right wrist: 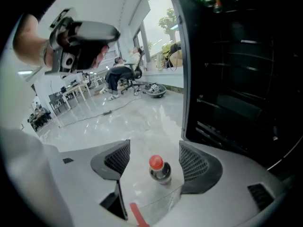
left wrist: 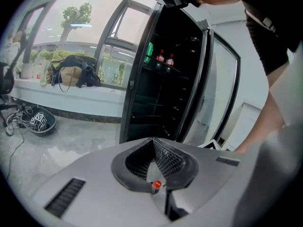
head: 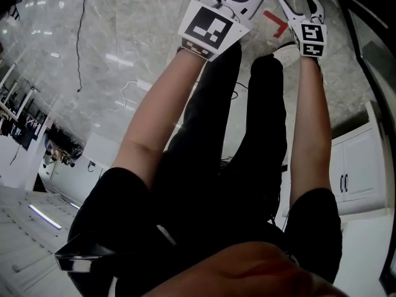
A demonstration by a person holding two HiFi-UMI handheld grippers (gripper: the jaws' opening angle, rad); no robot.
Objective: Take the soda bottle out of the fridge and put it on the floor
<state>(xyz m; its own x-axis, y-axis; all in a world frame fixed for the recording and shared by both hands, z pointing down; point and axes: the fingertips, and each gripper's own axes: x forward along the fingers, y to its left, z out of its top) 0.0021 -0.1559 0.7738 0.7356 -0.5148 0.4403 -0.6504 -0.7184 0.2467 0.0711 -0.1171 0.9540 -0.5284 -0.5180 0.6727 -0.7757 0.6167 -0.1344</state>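
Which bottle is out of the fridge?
The red-capped soda bottle standing upright on the floor, framed by the open right gripper; the green bottle and the others sit on a fridge shelf.

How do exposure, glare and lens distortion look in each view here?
Head view: heavy wide-angle bending, light streaks glaring on the marble floor. Left gripper view: windows bright and washed, fridge interior nearly black, corners vignetted. Right gripper view: glossy reflections around the soda bottle, which reads sharp.
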